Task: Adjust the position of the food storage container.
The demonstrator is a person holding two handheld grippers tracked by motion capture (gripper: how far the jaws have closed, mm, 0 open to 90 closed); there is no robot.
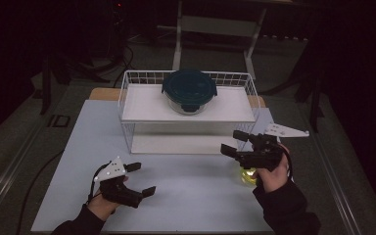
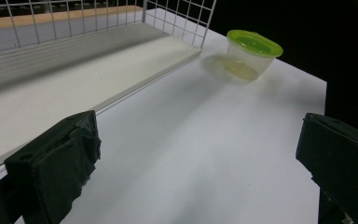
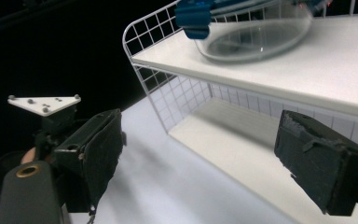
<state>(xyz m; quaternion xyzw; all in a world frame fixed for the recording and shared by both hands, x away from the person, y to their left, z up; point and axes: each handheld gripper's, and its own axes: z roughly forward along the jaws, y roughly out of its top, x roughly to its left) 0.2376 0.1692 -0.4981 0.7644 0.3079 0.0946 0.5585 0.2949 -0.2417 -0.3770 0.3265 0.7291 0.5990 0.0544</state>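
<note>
Green-lidded tub [image 2: 250, 55] plain beyond left gripper [image 2: 198, 154], half hidden from above.

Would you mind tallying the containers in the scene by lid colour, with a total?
Dark blue lid: 1, the glass container on the rack's upper shelf
Green lid: 1, the clear plastic tub on the table beside the rack
Total: 2

No readable text or labels anywhere
</note>
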